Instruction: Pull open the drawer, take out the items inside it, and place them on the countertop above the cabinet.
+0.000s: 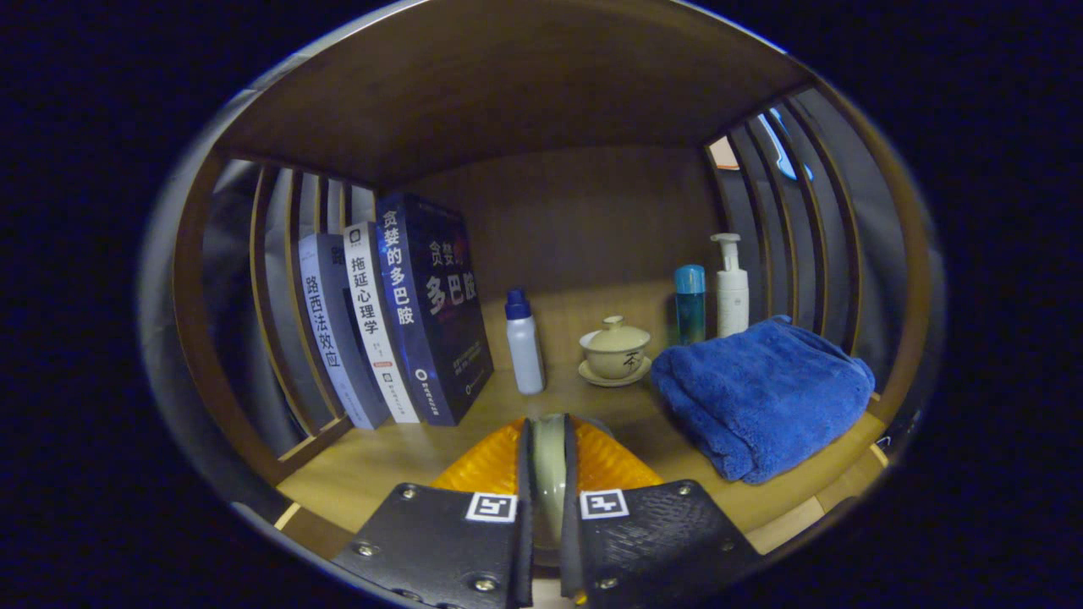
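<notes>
Pinching a pale round item (548, 474) with orange ribbed sides between both fingers, the gripper (548, 516) holds it over the near countertop (372, 465); lidded cup (615, 348) and blue towel (761, 393) sit farther right.

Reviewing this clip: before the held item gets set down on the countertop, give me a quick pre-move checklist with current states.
1. Tongs closed on the pale disc-like item, both fingers pressing: ok.
2. Grip stable against slipping: cannot tell.
3. Bare countertop just ahead of the tongs for set-down: ok.
4. Clearance from blue towel on one side and books on the other: ok.
5. Small bottle and lidded cup beyond the tongs, upright and untouched: ok.
6. Drawer emptied: cannot tell.
</notes>
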`<state>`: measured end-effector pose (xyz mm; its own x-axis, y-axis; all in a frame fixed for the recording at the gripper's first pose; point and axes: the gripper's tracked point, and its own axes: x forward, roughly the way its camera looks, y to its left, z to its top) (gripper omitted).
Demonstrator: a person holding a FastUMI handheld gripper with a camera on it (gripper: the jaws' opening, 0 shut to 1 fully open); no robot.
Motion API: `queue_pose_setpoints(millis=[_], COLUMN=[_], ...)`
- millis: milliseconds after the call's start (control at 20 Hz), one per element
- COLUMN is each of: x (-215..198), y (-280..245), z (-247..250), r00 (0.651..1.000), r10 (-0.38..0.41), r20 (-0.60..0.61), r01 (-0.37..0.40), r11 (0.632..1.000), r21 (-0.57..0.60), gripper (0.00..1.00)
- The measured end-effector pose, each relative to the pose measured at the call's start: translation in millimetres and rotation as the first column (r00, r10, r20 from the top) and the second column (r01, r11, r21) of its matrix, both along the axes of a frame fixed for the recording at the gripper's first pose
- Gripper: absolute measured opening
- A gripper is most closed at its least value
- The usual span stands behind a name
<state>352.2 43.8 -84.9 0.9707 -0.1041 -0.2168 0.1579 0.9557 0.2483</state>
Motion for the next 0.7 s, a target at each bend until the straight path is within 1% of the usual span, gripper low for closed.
queue_pose_setpoints(millis=[150, 300, 400, 450, 550, 600, 650, 700], x=[-0.6, 0.0, 0.7, 0.7, 1.1, 1.8, 1.3, 2.2], y=[-0.4, -0.6, -5.0, -6.8, -7.2, -7.7, -8.3, -8.7], z=[6.5, 3.9, 1.7, -0.5, -1.8, -1.7, -3.2, -9.1], r00=[0.997, 0.997, 0.997, 0.998, 0.998, 0.998, 0.998, 0.999], r10=[0.000, 0.000, -0.016, -0.021, -0.024, -0.025, -0.030, -0.033], r20=[0.078, 0.075, 0.073, 0.060, 0.057, 0.060, 0.059, 0.035], r01=[0.001, 0.000, 0.016, 0.021, 0.024, 0.025, 0.030, 0.033], r11=[1.000, 1.000, 1.000, 1.000, 1.000, 1.000, 1.000, 0.999], r21=[-0.017, -0.004, 0.000, 0.001, 0.008, 0.005, 0.000, -0.006], gripper=[0.13, 0.13, 0.13, 0.16, 0.16, 0.18, 0.18, 0.20])
